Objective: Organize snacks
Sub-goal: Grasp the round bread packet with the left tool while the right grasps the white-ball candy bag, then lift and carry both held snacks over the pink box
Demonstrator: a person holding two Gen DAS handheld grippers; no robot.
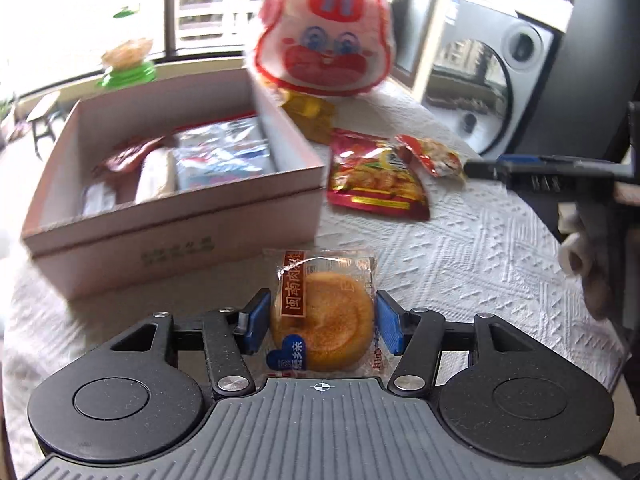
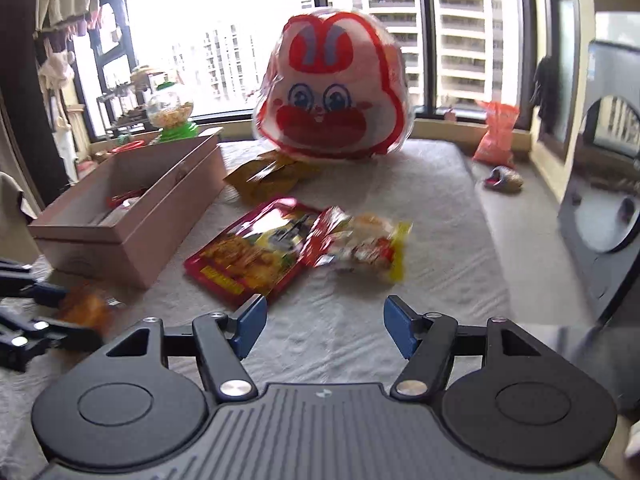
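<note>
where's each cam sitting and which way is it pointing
Left wrist: rides on the left tool, looking forward and down over the table at a wrapped pastry between its fingers, with the box behind; the right tool pokes in at the right edge.
Right wrist: rides on the right tool, open and empty, facing the window past two red snack bags; the left tool shows at lower left.
Shared: box, rabbit bag, red snack bags, table.
</note>
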